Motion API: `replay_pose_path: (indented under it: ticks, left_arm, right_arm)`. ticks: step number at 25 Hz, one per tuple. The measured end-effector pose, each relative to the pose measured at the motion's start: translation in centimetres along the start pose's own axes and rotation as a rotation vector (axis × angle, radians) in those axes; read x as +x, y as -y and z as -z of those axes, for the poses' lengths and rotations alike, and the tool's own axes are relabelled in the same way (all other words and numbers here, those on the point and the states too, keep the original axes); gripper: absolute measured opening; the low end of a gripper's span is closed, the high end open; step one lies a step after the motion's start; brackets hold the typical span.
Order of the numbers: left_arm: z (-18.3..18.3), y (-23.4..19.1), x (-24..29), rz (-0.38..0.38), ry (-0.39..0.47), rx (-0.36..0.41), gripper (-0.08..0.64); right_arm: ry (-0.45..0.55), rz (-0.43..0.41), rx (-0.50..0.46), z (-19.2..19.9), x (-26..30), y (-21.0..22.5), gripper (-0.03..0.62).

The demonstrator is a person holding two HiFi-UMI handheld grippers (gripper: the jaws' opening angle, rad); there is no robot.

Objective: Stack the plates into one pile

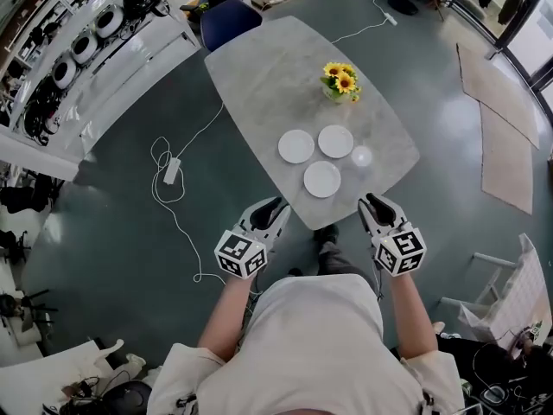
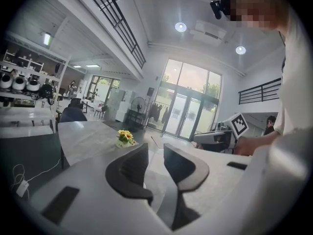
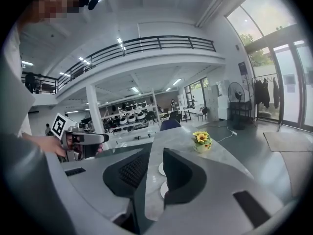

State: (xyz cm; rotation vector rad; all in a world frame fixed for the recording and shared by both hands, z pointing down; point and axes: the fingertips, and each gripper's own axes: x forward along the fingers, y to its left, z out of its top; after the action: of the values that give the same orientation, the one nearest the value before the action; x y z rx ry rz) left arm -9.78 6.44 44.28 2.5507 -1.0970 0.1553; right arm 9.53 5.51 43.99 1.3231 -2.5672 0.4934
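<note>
The near plate (image 1: 322,179), left plate (image 1: 296,146) and right plate (image 1: 335,141) lay flat on the near end of the bench (image 1: 259,76), just beside one another and none yet on another, so no stacking had begun. Whether any rims touched could not be told. The left hand-held gripper (image 1: 275,207) hung off the bench's near edge with its jaws spread and nothing between them. The right hand-held gripper (image 1: 371,201) was likewise spread and empty, near the same edge and pointed toward the plates. The likely trouble from here lay in the pick-up. Each plate sat low on a smooth top, so a jaw that failed to slip under a rim would probably shove the plate along rather than lift it. The near plate was the one closest to the bench's edge, and a push from the wrong side could send it over. A pinch on only a thin rim might also let a plate tilt and slide out mid-carry, or land hard on the one below and chip it. A small pale round thing (image 1: 361,156) sat just beside the right plate, too blurred to name, and a wide sweep by the right hand-held gripper could knock it. The flowers (image 1: 340,80) stood farther up the bench, near enough that an overshoot past the right plate might tip them.
</note>
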Motion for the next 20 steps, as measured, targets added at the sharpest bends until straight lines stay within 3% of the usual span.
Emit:
replay_pose_path:
  ticks: [12, 20]
  left_arm:
    - [-0.8, -2.9, 8.9, -0.112, -0.034, -0.036, 0.103]
    - [-0.8, -4.2, 11.4, -0.169, -0.055, -0.067, 0.103]
  right_arm:
    - [-0.098, -0.156, 0.017, -0.7, 7.5, 7.9, 0.112]
    - [-0.141, -0.231, 0.058, -0.5, 11.1, 10.1, 0.112]
